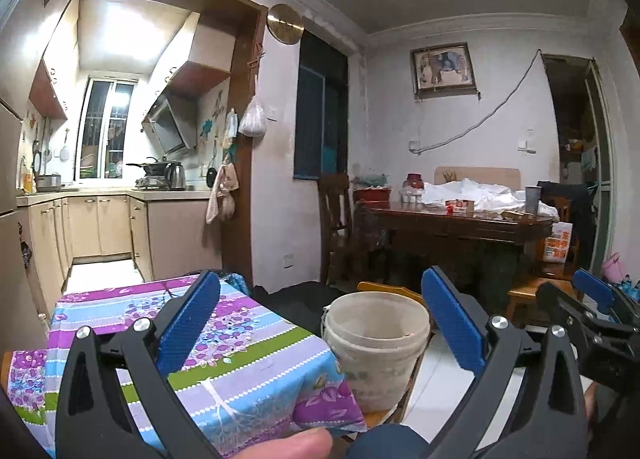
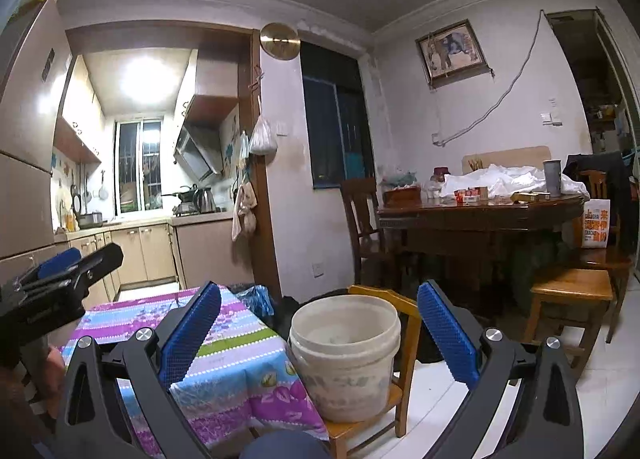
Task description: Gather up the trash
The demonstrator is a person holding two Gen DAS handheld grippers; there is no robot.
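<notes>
A dirty white plastic bucket [image 1: 376, 347] [image 2: 344, 355] stands on a small wooden chair [image 2: 406, 343], right beside the corner of a table covered in a purple, blue and green floral cloth [image 1: 240, 343] [image 2: 236, 359]. My left gripper [image 1: 320, 275] is open and held in the air in front of the bucket and the table corner, with nothing between its blue pads. My right gripper [image 2: 320, 287] is open too, likewise with nothing in it, and the bucket shows between its fingers. Each gripper appears at the edge of the other's view. No loose trash shows on the cloth.
A crumpled blue plastic bag [image 2: 256, 299] lies past the table's far edge. At the back right, a dark wooden dining table [image 2: 480, 211] holds white bags, small boxes and a cup, with chairs and a stool [image 2: 572, 287] around it. The kitchen doorway is on the left.
</notes>
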